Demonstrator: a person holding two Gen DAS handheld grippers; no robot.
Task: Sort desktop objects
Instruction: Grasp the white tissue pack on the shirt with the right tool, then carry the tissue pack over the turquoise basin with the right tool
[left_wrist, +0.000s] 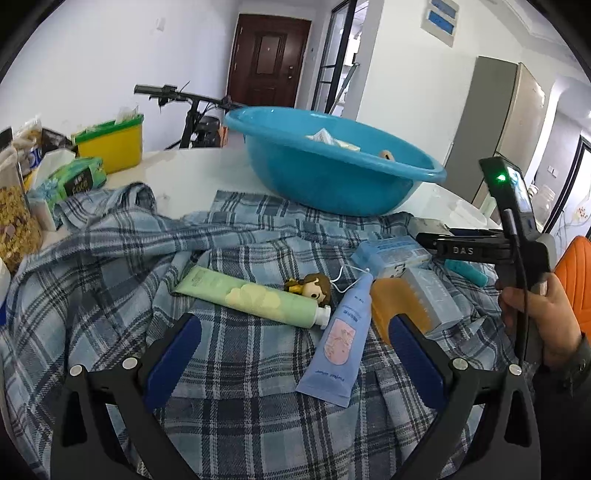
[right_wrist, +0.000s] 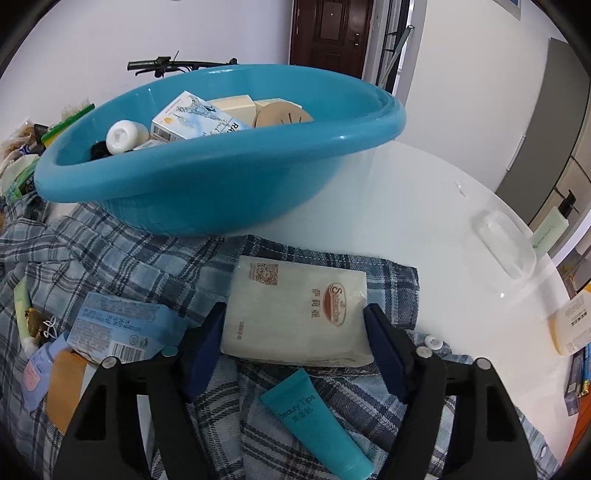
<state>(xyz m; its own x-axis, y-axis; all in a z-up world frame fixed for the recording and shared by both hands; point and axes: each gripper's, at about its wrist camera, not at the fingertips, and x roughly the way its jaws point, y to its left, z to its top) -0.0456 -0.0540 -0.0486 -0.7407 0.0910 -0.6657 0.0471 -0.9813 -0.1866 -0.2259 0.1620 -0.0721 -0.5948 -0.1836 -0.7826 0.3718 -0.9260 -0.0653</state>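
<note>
A blue basin (right_wrist: 221, 177) sits on the plaid cloth (right_wrist: 122, 266) and holds boxes and a white bottle; it also shows in the left wrist view (left_wrist: 332, 177). My right gripper (right_wrist: 295, 332) is shut on a white tissue pack (right_wrist: 295, 310), its pads pressed on both sides. A teal tube (right_wrist: 317, 424) lies below it. My left gripper (left_wrist: 295, 332) is open and empty above the cloth (left_wrist: 240, 369). Between its fingers lie a lilac tube (left_wrist: 343, 339) and a green tube (left_wrist: 251, 299), with a small brown doll (left_wrist: 314, 288) behind.
A light blue box (left_wrist: 391, 254), an orange item (left_wrist: 395, 302) and a clear-wrapped box (left_wrist: 432, 295) lie right of the tubes. A yellow bin (left_wrist: 110, 144) and snack packs stand far left. A clear lid (right_wrist: 506, 247) rests on the white table (right_wrist: 424, 206).
</note>
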